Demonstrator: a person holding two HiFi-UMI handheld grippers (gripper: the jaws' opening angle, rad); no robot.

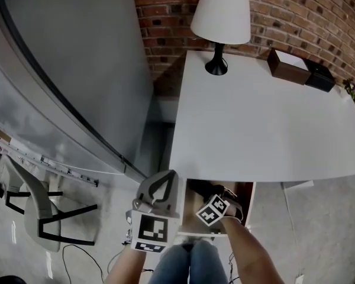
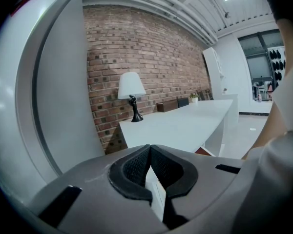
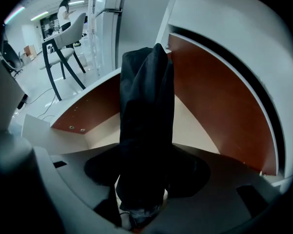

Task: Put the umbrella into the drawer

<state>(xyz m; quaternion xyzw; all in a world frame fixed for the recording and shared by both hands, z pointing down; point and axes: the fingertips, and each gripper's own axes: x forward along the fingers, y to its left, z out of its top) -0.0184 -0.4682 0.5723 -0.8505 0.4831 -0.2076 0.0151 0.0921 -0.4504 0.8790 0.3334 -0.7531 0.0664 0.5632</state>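
A folded black umbrella (image 3: 146, 111) stands up between the jaws of my right gripper (image 3: 146, 177), which is shut on its lower end. Its upper end reaches over the open drawer (image 3: 219, 111), which has brown walls and a pale bottom. In the head view the right gripper (image 1: 216, 206) is down inside the drawer (image 1: 246, 193), which is pulled out from under the white table's front edge. My left gripper (image 1: 165, 179) hovers just left of the drawer. Its jaws are shut with their tips (image 2: 149, 149) touching and nothing held.
On the white table (image 1: 266, 123) stand a lamp (image 1: 220, 22), a brown box (image 1: 289, 65) and a black box (image 1: 319, 78) at the back. A grey panel (image 1: 77, 70) rises at the left, with a chair (image 1: 38, 212) beside it. The person's knees (image 1: 192, 262) are below the drawer.
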